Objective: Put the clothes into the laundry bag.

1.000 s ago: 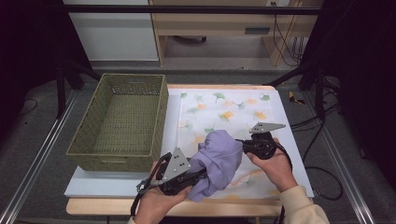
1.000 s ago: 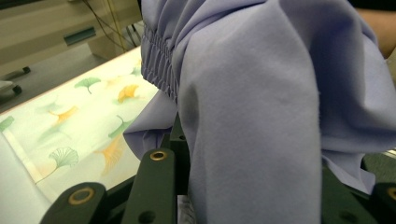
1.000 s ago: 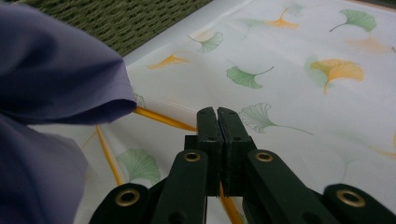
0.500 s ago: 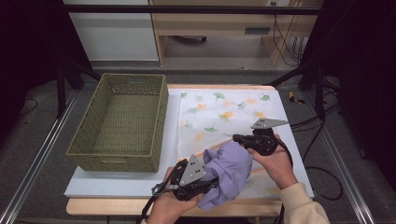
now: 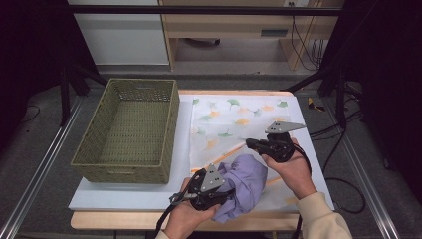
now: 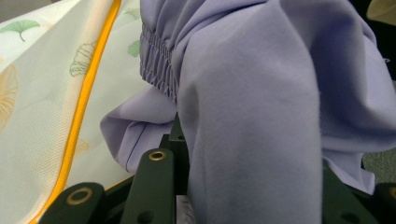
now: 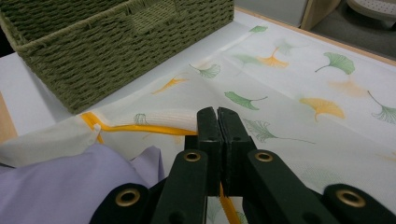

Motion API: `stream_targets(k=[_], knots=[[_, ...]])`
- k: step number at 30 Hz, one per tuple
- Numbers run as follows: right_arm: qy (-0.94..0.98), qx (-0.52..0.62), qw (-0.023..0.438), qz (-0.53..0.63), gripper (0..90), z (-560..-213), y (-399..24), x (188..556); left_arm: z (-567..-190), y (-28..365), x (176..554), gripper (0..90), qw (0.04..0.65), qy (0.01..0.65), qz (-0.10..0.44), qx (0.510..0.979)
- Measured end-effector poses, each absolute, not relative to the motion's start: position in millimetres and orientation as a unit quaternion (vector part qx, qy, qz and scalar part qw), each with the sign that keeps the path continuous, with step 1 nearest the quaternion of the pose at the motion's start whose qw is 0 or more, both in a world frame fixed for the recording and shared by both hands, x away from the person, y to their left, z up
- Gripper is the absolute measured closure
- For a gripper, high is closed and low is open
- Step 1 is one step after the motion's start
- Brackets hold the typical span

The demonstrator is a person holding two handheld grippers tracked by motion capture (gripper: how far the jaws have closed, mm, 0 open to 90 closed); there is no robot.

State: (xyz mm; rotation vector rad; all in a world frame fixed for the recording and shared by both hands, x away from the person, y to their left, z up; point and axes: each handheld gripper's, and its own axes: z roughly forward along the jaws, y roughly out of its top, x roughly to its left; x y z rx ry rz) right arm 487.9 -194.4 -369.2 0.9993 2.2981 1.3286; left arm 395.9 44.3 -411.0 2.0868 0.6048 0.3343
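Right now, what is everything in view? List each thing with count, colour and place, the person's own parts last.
Garment: one, lilac, bunched at the table's near edge, going into the bag's mouth.
Storage bag: one, white with green and orange leaf print and an orange zip, flat on the table's right half.
Basket: one, olive green woven, on the table's left half.
Table: one, white top with wooden edge.
Left gripper: one, black, closed on the garment.
Right gripper: one, black, jaws together pinching the bag's zip edge.
Hands: two, one on each gripper, at the near edge.
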Motion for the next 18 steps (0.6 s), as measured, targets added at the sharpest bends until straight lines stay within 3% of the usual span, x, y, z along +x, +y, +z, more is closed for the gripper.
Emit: stream_targets(k=[18], knots=[[0.796, 0.338, 0.157, 0.476, 89.0, -359.7, -193.8, 479.8, -419.2, 17.7, 432.0, 65.1, 0.4, 0.292, 0.142, 0.857]])
